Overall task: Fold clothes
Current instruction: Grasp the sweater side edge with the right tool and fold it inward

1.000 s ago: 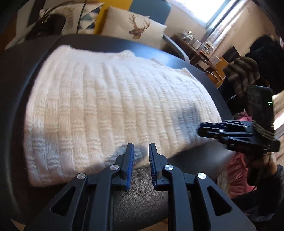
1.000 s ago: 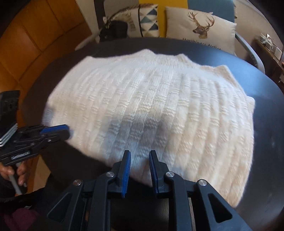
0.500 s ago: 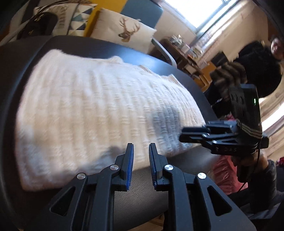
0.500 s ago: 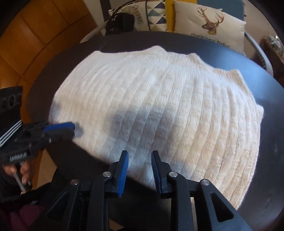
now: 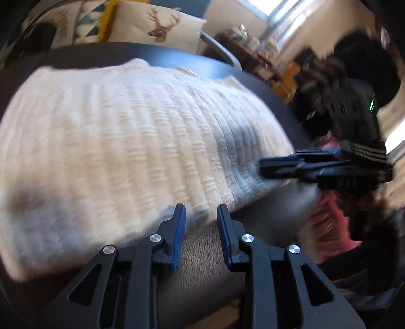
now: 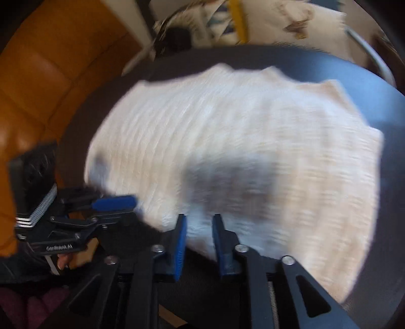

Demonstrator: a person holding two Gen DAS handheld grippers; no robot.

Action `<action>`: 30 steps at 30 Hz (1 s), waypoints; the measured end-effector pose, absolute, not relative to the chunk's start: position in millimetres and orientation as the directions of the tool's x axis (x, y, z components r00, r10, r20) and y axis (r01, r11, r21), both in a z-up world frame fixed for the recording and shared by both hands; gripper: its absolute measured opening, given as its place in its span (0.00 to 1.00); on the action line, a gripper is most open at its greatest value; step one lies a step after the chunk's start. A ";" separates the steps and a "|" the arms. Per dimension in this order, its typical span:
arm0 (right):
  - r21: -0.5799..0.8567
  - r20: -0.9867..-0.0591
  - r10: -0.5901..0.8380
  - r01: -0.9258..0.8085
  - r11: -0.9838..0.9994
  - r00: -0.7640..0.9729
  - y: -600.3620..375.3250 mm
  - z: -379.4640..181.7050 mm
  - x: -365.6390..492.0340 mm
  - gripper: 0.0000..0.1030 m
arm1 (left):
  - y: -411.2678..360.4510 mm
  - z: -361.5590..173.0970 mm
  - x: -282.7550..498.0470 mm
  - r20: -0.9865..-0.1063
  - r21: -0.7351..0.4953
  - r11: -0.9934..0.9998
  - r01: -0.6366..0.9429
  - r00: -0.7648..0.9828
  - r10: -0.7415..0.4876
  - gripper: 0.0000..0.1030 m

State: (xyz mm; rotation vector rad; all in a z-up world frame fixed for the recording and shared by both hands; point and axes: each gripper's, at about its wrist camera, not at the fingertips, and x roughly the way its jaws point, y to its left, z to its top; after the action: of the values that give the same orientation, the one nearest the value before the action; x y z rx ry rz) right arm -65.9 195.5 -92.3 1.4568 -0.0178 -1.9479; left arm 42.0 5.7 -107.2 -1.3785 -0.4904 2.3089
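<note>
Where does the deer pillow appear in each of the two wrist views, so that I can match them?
Left wrist view: the deer pillow is at the top, left of centre, behind the table.
Right wrist view: the deer pillow is at the top right, blurred, also behind the table.
Shared landmark: the white sweater, spread on the table in both.
</note>
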 end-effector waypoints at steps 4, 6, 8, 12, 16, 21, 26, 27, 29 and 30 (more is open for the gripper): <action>0.515 -0.770 -0.582 0.284 -0.809 -0.263 294.3 -93.2 -76.9 0.29 | -34.9 -100.3 54.0 -0.710 -0.532 -0.844 -0.070 -0.506 0.490 0.29; 0.546 -0.763 -0.569 0.166 -0.821 -0.307 330.7 -101.8 -86.1 0.31 | -54.1 -99.5 56.2 -0.708 -0.536 -0.844 -0.013 -0.538 0.458 0.30; 0.578 -0.755 -0.583 0.113 -0.808 -0.301 345.5 -112.3 -88.0 0.31 | -73.6 -100.9 58.0 -0.719 -0.534 -0.844 0.055 -0.554 0.419 0.35; 0.549 -0.783 -0.561 0.126 -0.826 -0.270 341.1 -123.4 -89.3 0.28 | -90.0 -112.7 52.6 -0.770 -0.486 -0.859 0.162 -0.543 0.334 0.37; 0.520 -0.775 -0.564 0.219 -0.825 -0.285 318.5 -117.9 -85.1 0.06 | -86.7 -117.1 49.2 -0.798 -0.451 -0.875 0.175 -0.519 0.307 0.37; 0.402 -0.833 -0.478 0.288 -0.869 -0.279 315.0 -117.6 -76.6 0.05 | -76.9 -110.4 48.8 -0.803 -0.412 -0.901 0.136 -0.521 0.288 0.37; 0.340 -0.878 -0.401 0.249 -0.907 -0.261 328.6 -130.3 -75.7 0.05 | -102.9 -95.5 62.8 -0.737 -0.485 -0.862 0.148 -0.601 0.311 0.37; 0.327 -0.881 -0.393 0.259 -0.909 -0.264 327.1 -127.5 -74.4 0.05 | -108.7 -92.4 65.9 -0.731 -0.480 -0.864 0.150 -0.613 0.300 0.37; 0.302 -0.888 -0.374 0.275 -0.913 -0.267 324.0 -124.2 -73.0 0.05 | -120.9 -88.3 71.0 -0.735 -0.452 -0.877 0.161 -0.625 0.264 0.38; 0.289 -0.893 -0.363 0.281 -0.915 -0.266 322.5 -123.9 -73.0 0.06 | -127.4 -88.1 73.3 -0.744 -0.432 -0.885 0.173 -0.623 0.241 0.39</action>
State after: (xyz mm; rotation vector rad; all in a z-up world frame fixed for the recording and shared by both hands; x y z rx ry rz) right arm -73.0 322.5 -123.9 1.5936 -0.1009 -2.2190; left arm 73.3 -127.4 -88.1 -1.3458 -0.7404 2.6955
